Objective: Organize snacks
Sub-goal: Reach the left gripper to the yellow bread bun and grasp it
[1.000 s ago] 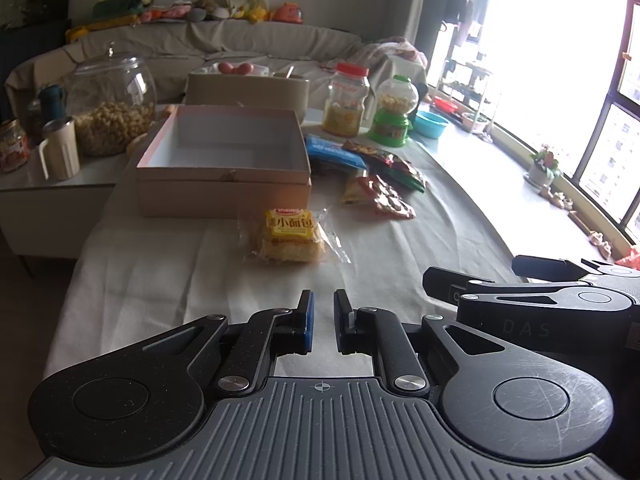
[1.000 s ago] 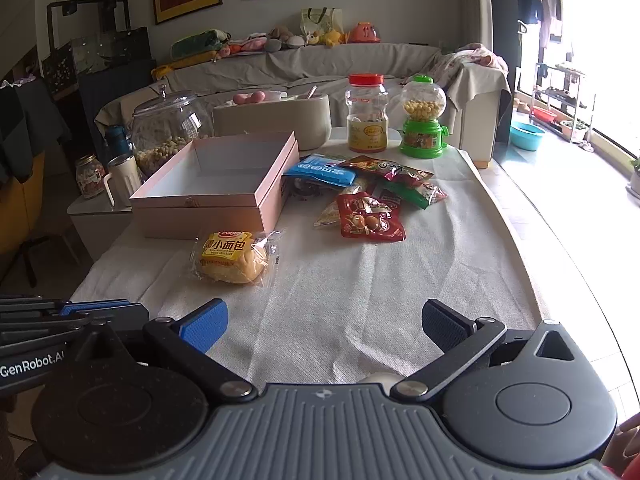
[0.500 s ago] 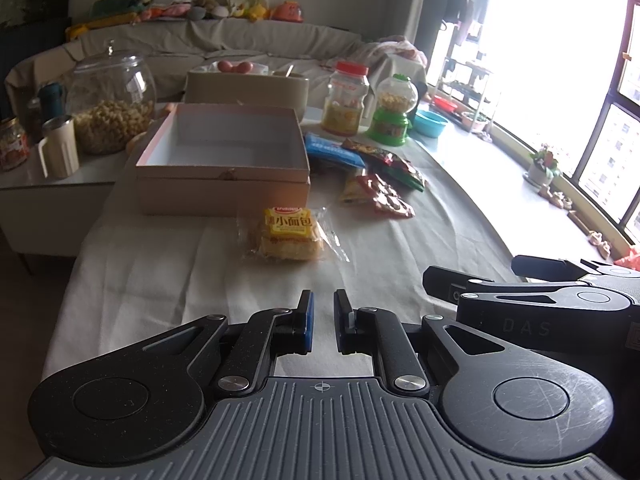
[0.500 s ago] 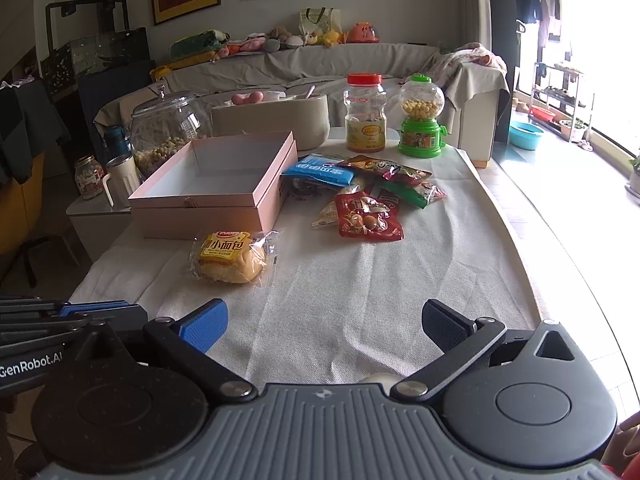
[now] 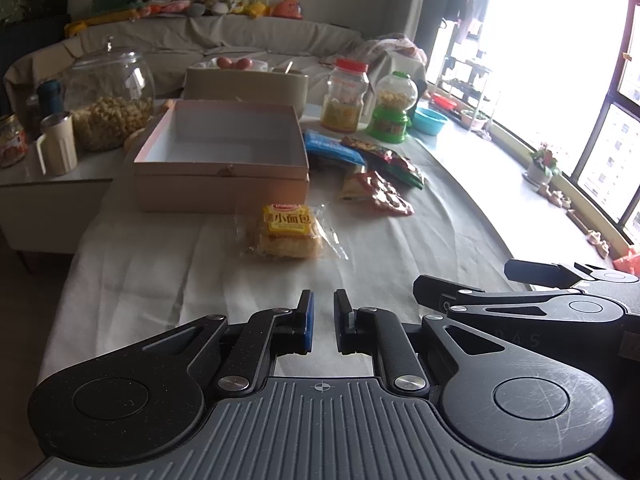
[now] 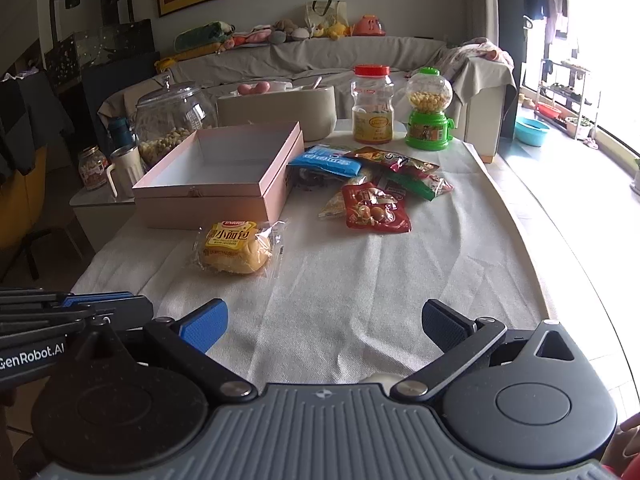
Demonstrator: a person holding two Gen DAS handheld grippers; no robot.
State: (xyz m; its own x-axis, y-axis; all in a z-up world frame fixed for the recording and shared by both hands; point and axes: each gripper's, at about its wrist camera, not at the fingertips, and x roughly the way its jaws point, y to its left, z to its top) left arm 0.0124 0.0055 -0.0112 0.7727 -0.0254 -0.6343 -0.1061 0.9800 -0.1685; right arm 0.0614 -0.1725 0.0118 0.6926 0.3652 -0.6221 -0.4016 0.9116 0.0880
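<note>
Nothing has moved: left hand-held gripper (image 5: 323, 322) stays closed and empty, right hand-held gripper (image 6: 325, 324) open

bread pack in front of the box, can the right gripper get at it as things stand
Probably yes. The right gripper has its jaws open and empty, and only bare tablecloth lies between it and the bread pack, which sits apart from the pink box.

Wrapped bread (image 5: 289, 232) lies between the empty pink box (image 5: 224, 160) and the closed left gripper (image 5: 323, 312).
</note>
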